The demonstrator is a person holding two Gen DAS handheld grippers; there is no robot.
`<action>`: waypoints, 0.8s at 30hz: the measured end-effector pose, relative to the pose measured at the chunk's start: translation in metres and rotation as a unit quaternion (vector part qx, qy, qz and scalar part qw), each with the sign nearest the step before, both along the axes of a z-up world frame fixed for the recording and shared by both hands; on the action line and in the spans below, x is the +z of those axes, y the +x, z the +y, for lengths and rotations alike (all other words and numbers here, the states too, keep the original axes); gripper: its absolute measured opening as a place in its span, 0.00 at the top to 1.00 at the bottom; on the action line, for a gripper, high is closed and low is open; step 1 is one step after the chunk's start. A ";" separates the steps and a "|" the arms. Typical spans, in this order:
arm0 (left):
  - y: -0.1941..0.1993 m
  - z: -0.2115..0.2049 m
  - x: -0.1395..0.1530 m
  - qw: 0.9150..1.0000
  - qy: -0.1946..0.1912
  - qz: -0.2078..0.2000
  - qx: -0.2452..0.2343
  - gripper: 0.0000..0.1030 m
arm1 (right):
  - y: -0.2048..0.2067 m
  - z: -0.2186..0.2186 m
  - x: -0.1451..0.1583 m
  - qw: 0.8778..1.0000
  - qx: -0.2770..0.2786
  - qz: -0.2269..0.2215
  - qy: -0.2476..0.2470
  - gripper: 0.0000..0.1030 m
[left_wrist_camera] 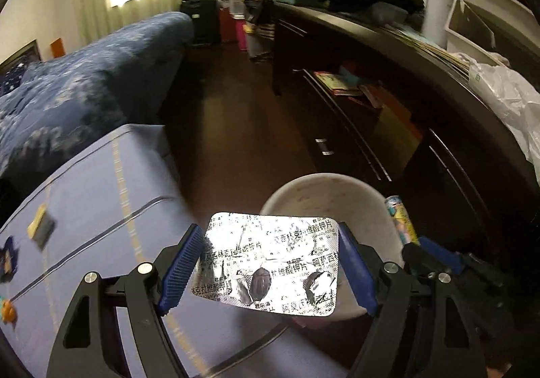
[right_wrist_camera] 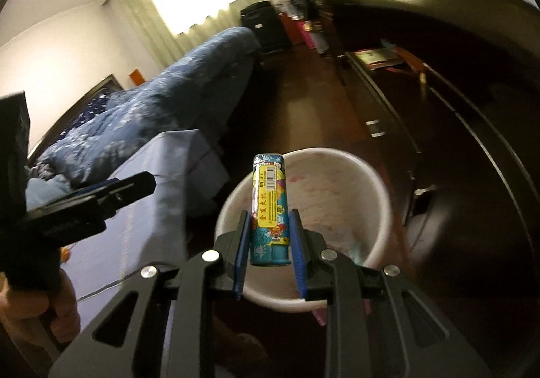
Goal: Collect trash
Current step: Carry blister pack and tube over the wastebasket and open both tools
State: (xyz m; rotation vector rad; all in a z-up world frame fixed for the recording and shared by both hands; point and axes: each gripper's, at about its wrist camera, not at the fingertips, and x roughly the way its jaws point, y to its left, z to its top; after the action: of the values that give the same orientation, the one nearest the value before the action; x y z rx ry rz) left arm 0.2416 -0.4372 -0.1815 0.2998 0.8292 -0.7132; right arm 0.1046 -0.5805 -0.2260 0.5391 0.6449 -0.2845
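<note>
Jaws of the left gripper (left_wrist_camera: 270, 265) are clamping a foil blister pack (left_wrist_camera: 268, 263) by its short edges, holding it above the near rim of the white bin (left_wrist_camera: 324, 185). Jaws of the right gripper (right_wrist_camera: 268, 244) are gripping a lip-balm tube (right_wrist_camera: 270, 206) upright over the same bin (right_wrist_camera: 368, 189), beside the bed (right_wrist_camera: 162, 168).

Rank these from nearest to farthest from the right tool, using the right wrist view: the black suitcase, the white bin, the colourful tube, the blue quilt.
1. Colourful tube: gripped in the right tool.
2. White bin: on the floor just beyond it.
3. Blue quilt: on the bed, left.
4. Black suitcase: far end, by the curtain.
</note>
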 end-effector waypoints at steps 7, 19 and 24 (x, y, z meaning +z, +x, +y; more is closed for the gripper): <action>0.015 -0.043 -0.028 0.999 0.022 0.024 -0.002 0.23 | 0.022 -0.021 -0.028 0.999 -0.024 0.033 -0.018 0.77; 0.034 -0.053 -0.045 0.998 0.021 0.064 0.008 0.15 | 0.037 -0.023 -0.045 0.997 -0.029 0.053 -0.040 0.70; 0.031 -0.050 -0.038 0.998 0.007 0.065 0.005 0.13 | 0.030 -0.021 -0.040 0.997 -0.031 0.051 -0.044 0.65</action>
State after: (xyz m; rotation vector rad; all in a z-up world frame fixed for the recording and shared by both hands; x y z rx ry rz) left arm 0.2726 -0.4867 -0.2195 0.2632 0.9584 -0.7246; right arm 0.1348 -0.6016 -0.2657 0.4629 0.7130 -0.3988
